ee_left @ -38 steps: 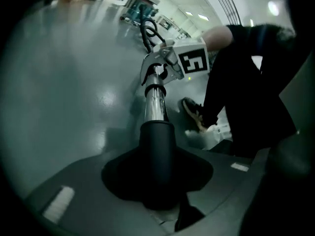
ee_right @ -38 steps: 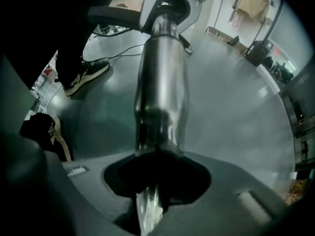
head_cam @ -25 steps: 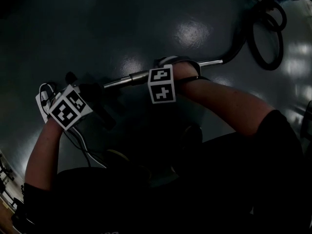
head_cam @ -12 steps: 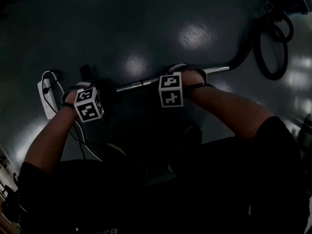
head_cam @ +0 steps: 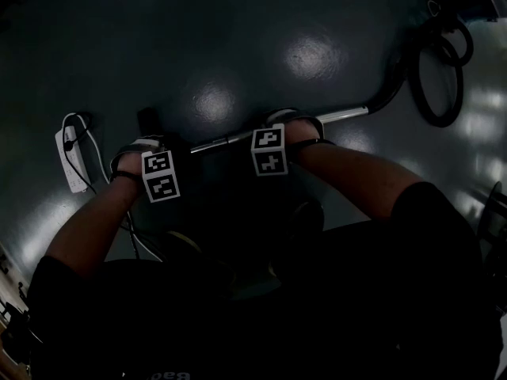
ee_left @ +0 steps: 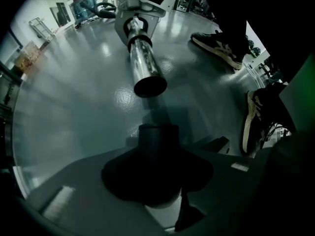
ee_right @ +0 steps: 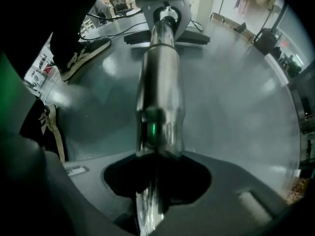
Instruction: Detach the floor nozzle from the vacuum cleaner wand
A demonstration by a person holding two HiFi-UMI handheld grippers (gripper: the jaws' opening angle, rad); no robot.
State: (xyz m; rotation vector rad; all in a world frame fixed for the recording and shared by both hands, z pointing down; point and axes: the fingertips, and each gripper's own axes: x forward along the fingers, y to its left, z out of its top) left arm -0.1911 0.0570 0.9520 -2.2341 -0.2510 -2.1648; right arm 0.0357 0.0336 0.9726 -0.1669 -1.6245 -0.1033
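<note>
The left gripper (ee_left: 157,178) is clamped on the dark neck of the floor nozzle (ee_left: 157,139), right between its jaws. The right gripper (ee_right: 157,181) grips the wand (ee_right: 160,77), whose open end hangs just ahead of the left jaws, apart from the neck. The joint looks parted, so hold the wand steady and draw the nozzle straight away. The nozzle's flat head is lost in darkness, and the pads' contact is hard to see.

Black short-sleeve top (head_cam: 444,236); white left cube (head_cam: 161,176), right cube (head_cam: 269,150) w/ black sq markers; dark sneakers (ee_left: 221,43) w/ white stripes.
</note>
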